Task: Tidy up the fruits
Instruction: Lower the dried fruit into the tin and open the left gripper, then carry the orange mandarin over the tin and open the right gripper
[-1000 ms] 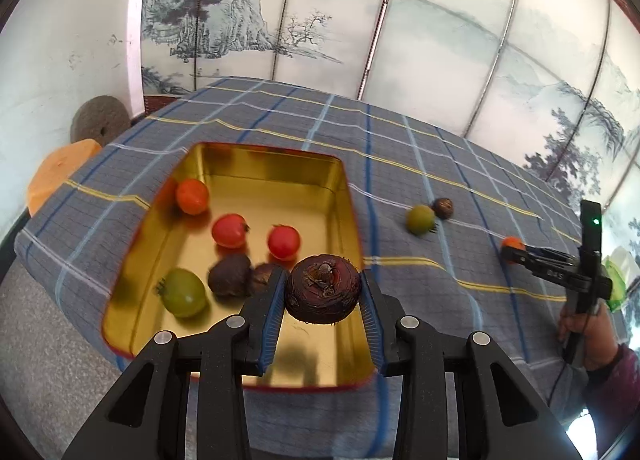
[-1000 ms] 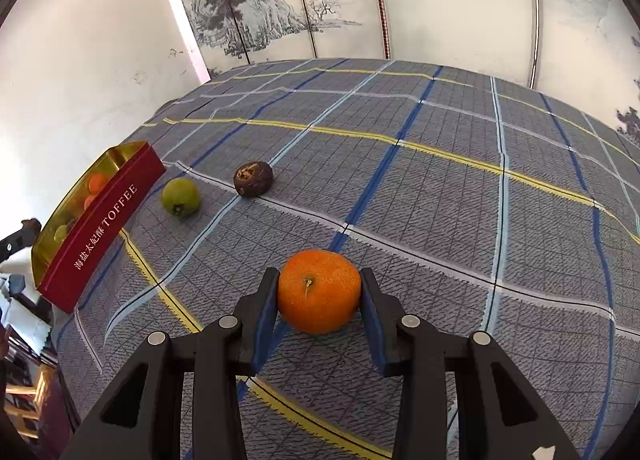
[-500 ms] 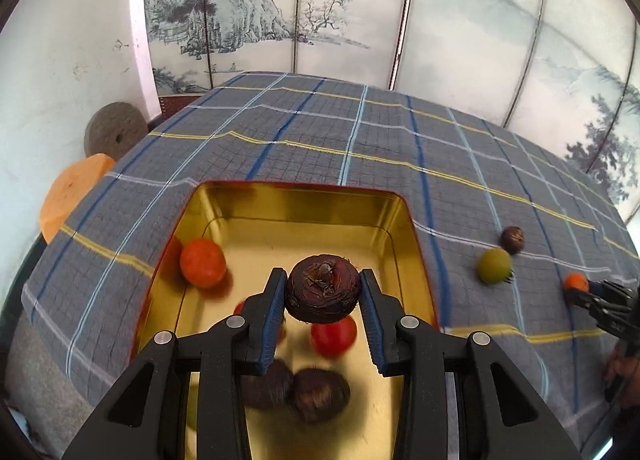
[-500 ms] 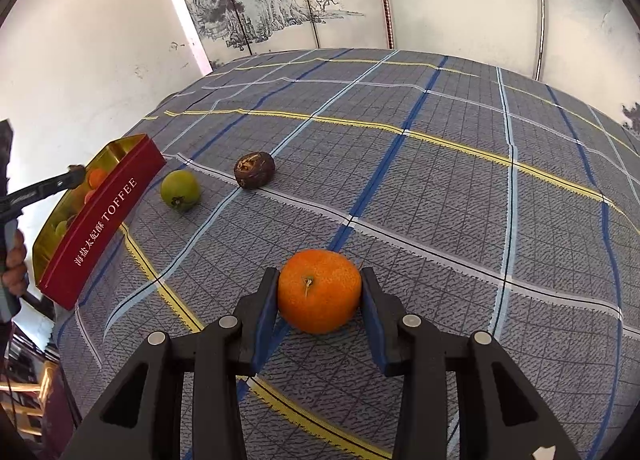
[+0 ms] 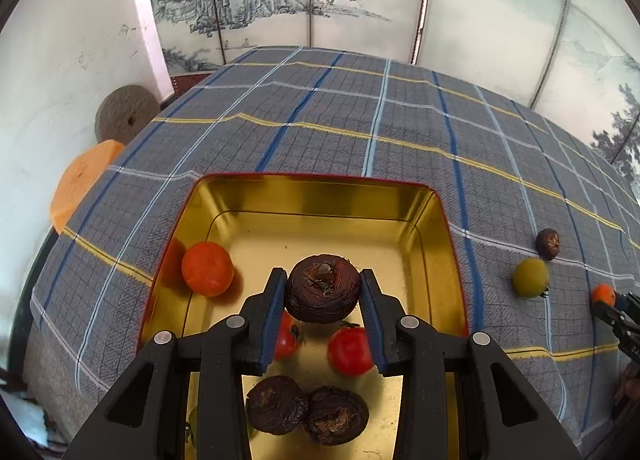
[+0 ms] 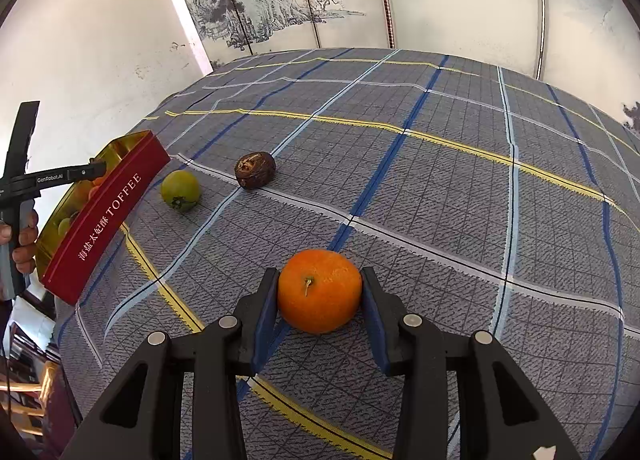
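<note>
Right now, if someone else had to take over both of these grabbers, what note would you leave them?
Left hand-held gripper: shut on a dark brown fruit, held over the gold tin.
Right hand-held gripper: shut on an orange at the tablecloth.
Done: tin holds an orange fruit, two red, two brown.
Left: release both; fetch the green fruit and brown fruit.
</note>
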`<state>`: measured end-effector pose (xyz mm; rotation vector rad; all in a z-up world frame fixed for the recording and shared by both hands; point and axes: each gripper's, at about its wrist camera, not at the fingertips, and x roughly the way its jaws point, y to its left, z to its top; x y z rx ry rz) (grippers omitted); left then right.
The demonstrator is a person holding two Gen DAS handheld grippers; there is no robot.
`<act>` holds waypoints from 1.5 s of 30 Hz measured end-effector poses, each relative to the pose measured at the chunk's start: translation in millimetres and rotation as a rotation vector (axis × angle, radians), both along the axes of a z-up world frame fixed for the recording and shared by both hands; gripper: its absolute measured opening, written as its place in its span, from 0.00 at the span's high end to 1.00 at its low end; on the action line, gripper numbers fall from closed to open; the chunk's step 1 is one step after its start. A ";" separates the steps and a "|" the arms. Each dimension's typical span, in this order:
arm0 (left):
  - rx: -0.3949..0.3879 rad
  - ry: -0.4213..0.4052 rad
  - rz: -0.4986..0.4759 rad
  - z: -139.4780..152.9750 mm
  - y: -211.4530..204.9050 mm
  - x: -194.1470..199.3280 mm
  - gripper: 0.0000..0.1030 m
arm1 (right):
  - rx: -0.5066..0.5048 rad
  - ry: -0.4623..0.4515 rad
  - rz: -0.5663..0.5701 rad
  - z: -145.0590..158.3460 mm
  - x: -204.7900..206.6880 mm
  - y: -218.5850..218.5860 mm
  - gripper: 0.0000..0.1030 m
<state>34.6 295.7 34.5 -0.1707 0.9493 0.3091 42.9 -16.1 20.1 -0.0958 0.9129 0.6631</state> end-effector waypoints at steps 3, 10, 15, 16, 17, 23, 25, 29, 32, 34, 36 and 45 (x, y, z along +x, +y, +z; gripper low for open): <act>0.006 0.009 0.006 -0.2 0.5 -0.9 0.63 | 0.000 0.000 0.000 0.0 0.1 -0.1 0.63; 0.046 0.014 0.028 1.5 3.6 -1.1 0.63 | 0.000 0.000 0.000 0.0 0.1 0.0 0.63; 0.071 0.006 0.041 4.2 2.4 -3.8 0.62 | 0.002 0.001 0.000 -0.1 0.3 -0.3 0.63; 0.084 0.003 0.043 5.0 1.1 -5.1 0.61 | 0.003 0.001 0.000 -0.1 0.4 -0.2 0.63; 0.105 0.001 0.045 5.9 -1.1 -6.6 0.60 | 0.004 0.002 0.001 -0.3 0.4 0.1 0.63; 0.158 -0.041 0.044 13.9 -13.9 -27.4 0.46 | -0.008 -0.007 0.024 -0.1 -4.4 5.9 0.64; 0.174 -0.050 0.041 16.7 -17.9 -36.8 0.46 | -0.021 -0.015 0.026 -0.1 -6.4 8.0 0.64; 0.196 -0.065 0.033 19.7 -26.9 -54.3 0.46 | -0.011 -0.007 0.022 0.9 -11.6 10.1 0.64; 0.219 -0.070 0.032 20.8 -32.8 -66.2 0.45 | 0.007 -0.011 0.028 7.7 -15.6 14.8 0.64; 0.232 -0.073 0.030 21.3 -36.1 -73.0 0.45 | 0.014 -0.018 0.041 13.6 -19.2 20.0 0.64; 0.245 -0.078 0.033 21.4 -38.8 -80.5 0.45 | 0.035 -0.026 0.065 23.5 -25.8 30.0 0.64; 0.284 -0.082 0.055 17.5 -35.3 -103.7 0.38 | 0.134 -0.054 0.283 74.3 -63.2 116.2 0.64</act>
